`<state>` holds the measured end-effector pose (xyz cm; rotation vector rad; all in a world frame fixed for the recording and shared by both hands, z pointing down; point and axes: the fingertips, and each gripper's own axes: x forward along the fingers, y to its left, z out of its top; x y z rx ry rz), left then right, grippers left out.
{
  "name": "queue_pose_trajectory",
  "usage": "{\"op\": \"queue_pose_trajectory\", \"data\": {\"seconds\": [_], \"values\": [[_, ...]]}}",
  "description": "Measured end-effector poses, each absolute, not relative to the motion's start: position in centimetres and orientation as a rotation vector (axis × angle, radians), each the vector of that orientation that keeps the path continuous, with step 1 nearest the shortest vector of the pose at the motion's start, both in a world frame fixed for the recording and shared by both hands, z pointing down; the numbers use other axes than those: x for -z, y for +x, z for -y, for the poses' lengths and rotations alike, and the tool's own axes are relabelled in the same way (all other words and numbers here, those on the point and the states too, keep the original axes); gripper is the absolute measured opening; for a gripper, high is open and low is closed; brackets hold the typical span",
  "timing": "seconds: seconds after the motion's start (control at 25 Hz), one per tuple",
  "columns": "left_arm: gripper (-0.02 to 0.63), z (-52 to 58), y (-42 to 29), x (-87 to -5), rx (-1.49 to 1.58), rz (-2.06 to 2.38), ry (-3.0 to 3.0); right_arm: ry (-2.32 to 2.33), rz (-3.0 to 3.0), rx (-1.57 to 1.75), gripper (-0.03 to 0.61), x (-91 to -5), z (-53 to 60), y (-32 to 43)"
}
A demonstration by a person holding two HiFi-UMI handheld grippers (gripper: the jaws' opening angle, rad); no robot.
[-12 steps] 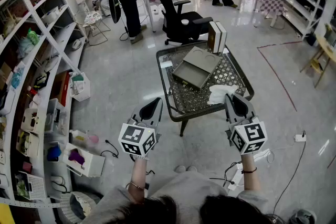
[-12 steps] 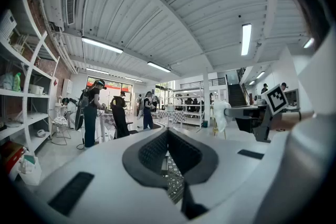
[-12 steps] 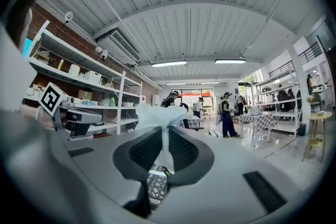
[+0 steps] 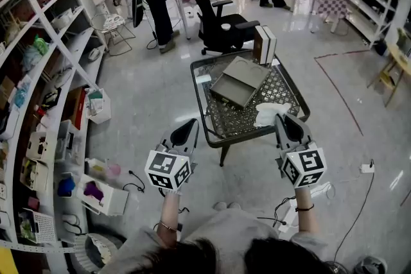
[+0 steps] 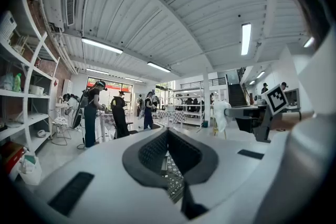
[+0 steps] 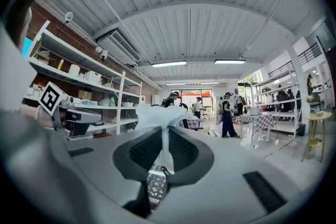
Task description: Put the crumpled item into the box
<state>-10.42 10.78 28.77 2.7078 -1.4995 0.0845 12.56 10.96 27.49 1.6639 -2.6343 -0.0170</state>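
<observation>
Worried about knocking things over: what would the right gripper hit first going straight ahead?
Probably the upright books at the table's far edge: the right gripper, shut on the tissue, points level across the table toward them. It may be high enough to pass over.

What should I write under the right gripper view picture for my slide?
The right gripper pinches a crumpled white tissue between its jaws, in a workshop with shelves.
</observation>
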Motion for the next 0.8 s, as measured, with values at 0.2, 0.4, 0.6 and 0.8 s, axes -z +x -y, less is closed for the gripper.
{"op": "queue_pose_trajectory", "data": {"seconds": [0.2,0.4,0.6,0.8], "values": [[0.017,-11.2,-10.0,-28.7,-0.087,1.508,2.699,1.659,2.643,0.000,0.055,-27.5,-11.3,13.1],[0.017,-11.9,-9.5,-28.7,-0.103,1.519,2.697,1.657,2.668,-0.025,0.055,-27.6,-11.5,13.7],[0.017,-12.6,-9.3,-29.9,-0.130,1.530,2.667,1.642,2.688,-0.072,0.055,-28.4,-10.9,13.5],[0.017,-12.1,-9.7,-31.0,-0.158,1.531,2.629,1.603,2.695,-0.112,0.055,-29.3,-9.8,12.6]]}}
